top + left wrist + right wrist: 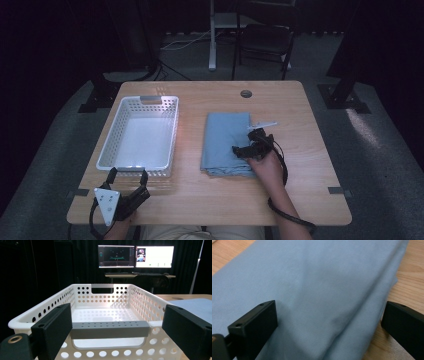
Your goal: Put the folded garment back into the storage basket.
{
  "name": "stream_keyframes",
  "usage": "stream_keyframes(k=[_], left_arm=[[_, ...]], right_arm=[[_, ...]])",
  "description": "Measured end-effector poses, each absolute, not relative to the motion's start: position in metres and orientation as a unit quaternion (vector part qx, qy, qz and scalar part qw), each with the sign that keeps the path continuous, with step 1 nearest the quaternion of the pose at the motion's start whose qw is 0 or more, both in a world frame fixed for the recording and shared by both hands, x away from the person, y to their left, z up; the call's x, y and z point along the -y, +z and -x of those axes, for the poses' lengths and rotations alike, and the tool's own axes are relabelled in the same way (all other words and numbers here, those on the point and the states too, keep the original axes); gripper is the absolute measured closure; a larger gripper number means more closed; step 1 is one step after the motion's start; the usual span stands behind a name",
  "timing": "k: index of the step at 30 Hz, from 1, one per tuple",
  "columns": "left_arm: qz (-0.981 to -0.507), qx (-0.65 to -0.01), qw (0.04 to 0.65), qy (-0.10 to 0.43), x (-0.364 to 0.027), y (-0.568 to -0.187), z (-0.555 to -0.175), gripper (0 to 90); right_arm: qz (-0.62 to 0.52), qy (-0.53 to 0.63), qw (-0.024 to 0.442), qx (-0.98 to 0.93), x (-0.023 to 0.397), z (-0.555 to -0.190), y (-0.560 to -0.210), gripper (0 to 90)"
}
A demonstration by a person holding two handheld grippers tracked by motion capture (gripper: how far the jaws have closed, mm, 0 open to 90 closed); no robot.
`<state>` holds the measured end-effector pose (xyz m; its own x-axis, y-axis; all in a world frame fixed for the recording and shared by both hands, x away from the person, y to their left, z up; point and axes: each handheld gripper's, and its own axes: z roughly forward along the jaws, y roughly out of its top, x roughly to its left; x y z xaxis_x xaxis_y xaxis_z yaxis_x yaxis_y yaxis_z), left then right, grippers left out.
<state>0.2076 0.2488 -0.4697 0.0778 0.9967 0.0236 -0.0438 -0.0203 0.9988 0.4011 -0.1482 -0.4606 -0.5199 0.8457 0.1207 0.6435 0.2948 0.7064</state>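
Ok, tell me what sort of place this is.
Probably a lab or recording studio: black curtains all round, two lit monitors on a desk behind, and a wooden table holding a white basket and folded blue cloth.

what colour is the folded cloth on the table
Plain light blue cloth, with no pattern; the right gripper view shows it best.

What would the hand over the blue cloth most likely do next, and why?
Probably lower the right tongs and close them on the folded blue cloth. Their jaws stand open astride the cloth's edge, gripping nothing yet. The left tongs wait open at the near handle of the empty white basket.
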Motion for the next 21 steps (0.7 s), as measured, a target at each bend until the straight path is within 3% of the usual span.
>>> stream_keyframes(k=[6, 9, 14, 18, 21], left_arm=[[-0.515, -0.464, 0.523, 0.495, -0.2488, -0.4696, -0.2078, 10.7], [-0.517, -0.464, 0.522, 0.494, -0.2488, -0.4695, -0.2081, 10.7], [-0.517, -0.464, 0.523, 0.493, -0.2489, -0.4695, -0.2080, 10.7], [-0.518, -0.464, 0.523, 0.493, -0.2489, -0.4695, -0.2080, 10.7], [-0.517, -0.464, 0.524, 0.493, -0.2488, -0.4695, -0.2080, 10.7]], right_arm=[[-0.459, 0.377, 0.128, -0.794, 0.1505, -0.3990, -0.4610, 1.9], [-0.443, 0.379, 0.141, -0.800, 0.1475, -0.3946, -0.4606, 15.6], [-0.420, 0.399, 0.124, -0.806, 0.1491, -0.3933, -0.4595, 46.0], [-0.418, 0.407, 0.104, -0.805, 0.1497, -0.3932, -0.4592, 57.6], [-0.426, 0.410, 0.099, -0.800, 0.1492, -0.3917, -0.4593, 60.9]])
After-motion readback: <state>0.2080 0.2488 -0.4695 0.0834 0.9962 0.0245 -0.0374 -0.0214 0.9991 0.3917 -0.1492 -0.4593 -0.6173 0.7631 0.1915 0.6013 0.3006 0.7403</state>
